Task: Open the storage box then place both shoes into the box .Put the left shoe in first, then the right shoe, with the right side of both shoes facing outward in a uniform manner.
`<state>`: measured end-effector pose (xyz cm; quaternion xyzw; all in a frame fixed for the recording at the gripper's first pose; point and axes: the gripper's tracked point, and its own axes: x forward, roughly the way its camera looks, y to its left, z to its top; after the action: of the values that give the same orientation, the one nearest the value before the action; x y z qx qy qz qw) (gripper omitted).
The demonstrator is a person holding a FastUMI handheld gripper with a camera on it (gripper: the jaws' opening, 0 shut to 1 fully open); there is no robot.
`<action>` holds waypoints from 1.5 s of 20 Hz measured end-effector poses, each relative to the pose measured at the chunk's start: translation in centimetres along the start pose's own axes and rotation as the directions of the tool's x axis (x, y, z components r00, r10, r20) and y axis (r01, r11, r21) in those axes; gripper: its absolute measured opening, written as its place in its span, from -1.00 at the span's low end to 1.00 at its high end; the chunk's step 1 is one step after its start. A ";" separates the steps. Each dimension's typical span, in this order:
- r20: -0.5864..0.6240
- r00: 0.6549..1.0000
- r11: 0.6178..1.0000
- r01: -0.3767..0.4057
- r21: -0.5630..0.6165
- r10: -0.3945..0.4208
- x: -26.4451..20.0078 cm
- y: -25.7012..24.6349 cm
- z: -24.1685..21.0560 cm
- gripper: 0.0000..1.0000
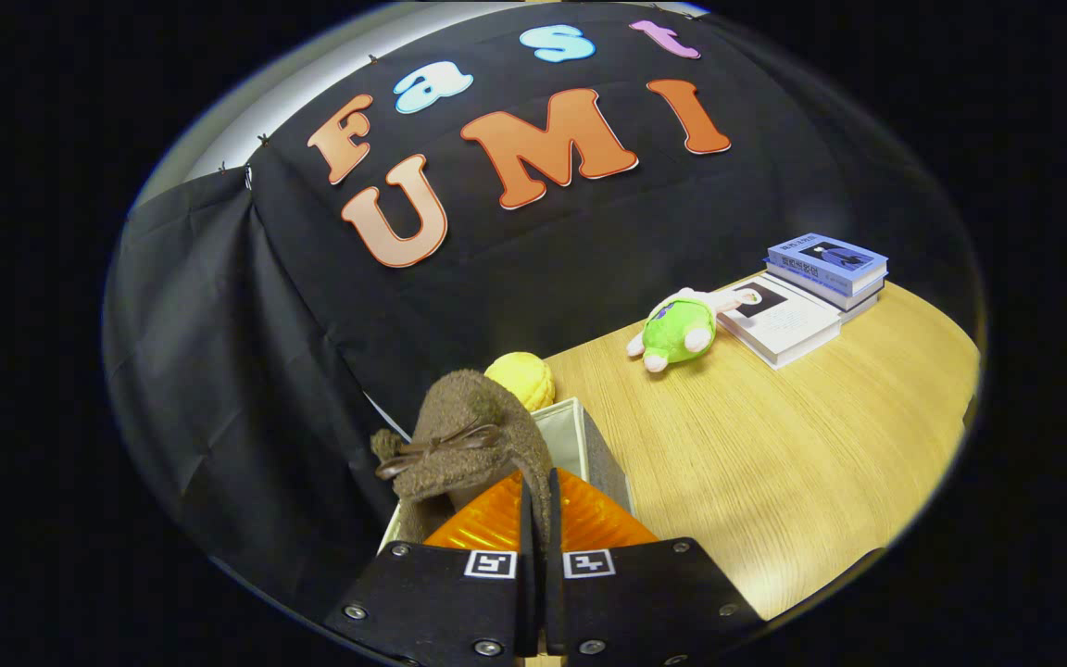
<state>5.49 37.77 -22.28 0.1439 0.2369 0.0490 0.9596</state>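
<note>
Between gripper (541,519) fingers pinched together, brown shoe (469,445), above storage box (580,435)

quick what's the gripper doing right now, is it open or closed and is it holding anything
Gripper: closed, its two fingers nearly together, pinching the fuzzy brown shoe with a bow and holding it over the open white fabric storage box.

storage box (580,435) mostly behind shoe (469,445)

The claw (539,505) has its two fingers (528,519) drawn almost together, side by side and pointing forward, pinching the rim of a brown shoe (469,445) that hangs tilted ahead of them.
</note>
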 end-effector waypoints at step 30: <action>0.351 0.935 0.943 0.069 -0.326 0.053 -13.8 -8.3 15.9 0.96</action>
<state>0.99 23.61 -5.29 -0.0150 0.0486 0.0578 0.9970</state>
